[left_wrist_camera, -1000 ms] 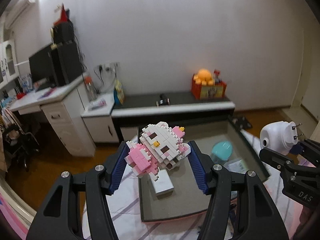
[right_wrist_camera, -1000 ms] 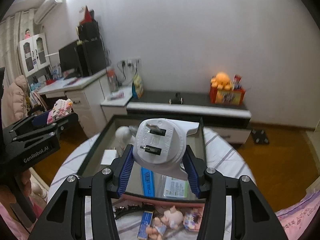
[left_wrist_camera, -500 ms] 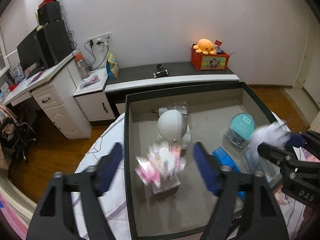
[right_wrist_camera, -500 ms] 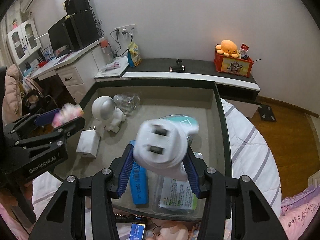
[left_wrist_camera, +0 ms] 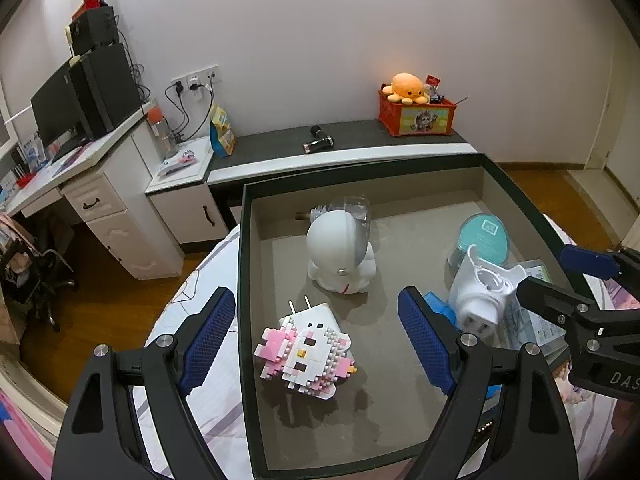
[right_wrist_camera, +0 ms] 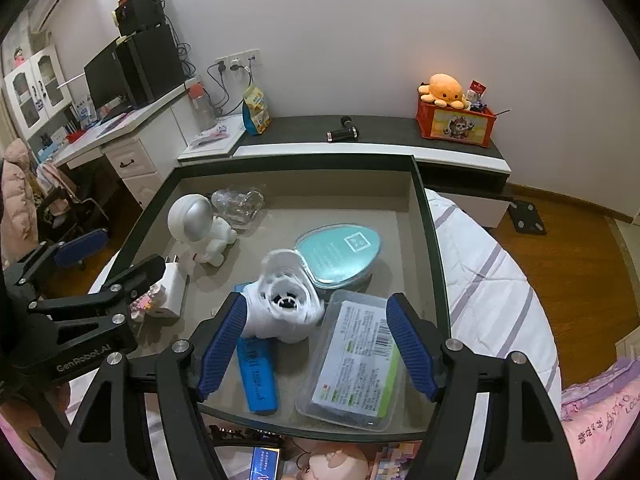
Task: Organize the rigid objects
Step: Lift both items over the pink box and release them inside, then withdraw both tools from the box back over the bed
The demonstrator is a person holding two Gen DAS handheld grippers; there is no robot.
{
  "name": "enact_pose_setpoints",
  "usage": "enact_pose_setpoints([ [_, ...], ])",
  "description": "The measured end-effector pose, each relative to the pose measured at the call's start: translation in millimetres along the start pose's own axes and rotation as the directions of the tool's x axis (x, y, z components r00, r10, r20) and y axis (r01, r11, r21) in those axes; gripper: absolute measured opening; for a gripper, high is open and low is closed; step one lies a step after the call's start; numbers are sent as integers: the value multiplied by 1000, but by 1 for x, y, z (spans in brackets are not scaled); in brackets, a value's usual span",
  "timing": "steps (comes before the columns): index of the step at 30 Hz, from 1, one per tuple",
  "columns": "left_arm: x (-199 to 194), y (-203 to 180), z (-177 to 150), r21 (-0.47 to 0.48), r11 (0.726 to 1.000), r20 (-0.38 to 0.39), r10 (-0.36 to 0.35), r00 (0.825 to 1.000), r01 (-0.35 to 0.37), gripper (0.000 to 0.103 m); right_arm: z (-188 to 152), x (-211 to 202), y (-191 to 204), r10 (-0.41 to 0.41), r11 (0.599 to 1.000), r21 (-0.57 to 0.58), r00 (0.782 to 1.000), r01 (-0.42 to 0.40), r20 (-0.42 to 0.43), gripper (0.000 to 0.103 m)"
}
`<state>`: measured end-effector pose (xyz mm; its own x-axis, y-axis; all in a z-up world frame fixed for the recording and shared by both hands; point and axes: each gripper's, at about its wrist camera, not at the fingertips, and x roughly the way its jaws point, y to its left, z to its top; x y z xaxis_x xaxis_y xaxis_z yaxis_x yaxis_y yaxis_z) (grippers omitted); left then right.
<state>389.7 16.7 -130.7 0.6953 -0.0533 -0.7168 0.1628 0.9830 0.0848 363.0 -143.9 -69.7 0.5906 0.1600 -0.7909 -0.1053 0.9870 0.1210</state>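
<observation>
A pink and white brick-built cat figure [left_wrist_camera: 306, 352] lies in the dark-rimmed box [left_wrist_camera: 242, 280], on a white charger [left_wrist_camera: 316, 312]. My left gripper [left_wrist_camera: 316, 340] is open above it, apart from it. A white plug adapter [right_wrist_camera: 282, 300] lies in the box, partly on a blue bar [right_wrist_camera: 258, 378], beside a clear packet [right_wrist_camera: 356, 360]; it also shows in the left wrist view [left_wrist_camera: 482, 288]. My right gripper [right_wrist_camera: 316, 344] is open around it, not gripping.
In the box are a white astronaut figure [right_wrist_camera: 198, 228], a clear plastic piece [right_wrist_camera: 238, 202] and a teal-lidded case [right_wrist_camera: 338, 254]. The box rests on a striped bedcover [right_wrist_camera: 492, 292]. A dark low cabinet [right_wrist_camera: 380, 132] and a desk [right_wrist_camera: 132, 136] stand behind.
Both grippers tilted down over the box and opened. The brick cat dropped from the left gripper onto the charger; the plug adapter dropped from the right gripper onto the blue bar.
</observation>
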Motion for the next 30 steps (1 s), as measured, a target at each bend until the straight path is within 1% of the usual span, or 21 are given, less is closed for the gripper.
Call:
enact_pose_setpoints([
  [8, -15, 3, 0, -10, 1000, 18, 23, 1000, -23, 85, -1, -14, 2, -6, 1000, -5, 1000, 6, 31, 74],
  [12, -31, 2, -5, -11, 999, 44, 42, 998, -42, 85, -4, -29, 5, -17, 1000, -12, 998, 18, 56, 74],
  [17, -65, -2, -14, -17, 999, 91, 48, 995, -46, 85, -14, -57, 10, -26, 999, -27, 995, 28, 93, 74],
  [24, -118, -5, -36, -36, 998, 164, 62, 984, -57, 86, -40, -109, 23, -40, 998, -50, 985, 49, 166, 74],
  [30, -169, -6, -58, -65, 994, 236, 100, 967, -87, 89, -64, -152, 35, -33, 996, -68, 973, 49, 228, 75],
])
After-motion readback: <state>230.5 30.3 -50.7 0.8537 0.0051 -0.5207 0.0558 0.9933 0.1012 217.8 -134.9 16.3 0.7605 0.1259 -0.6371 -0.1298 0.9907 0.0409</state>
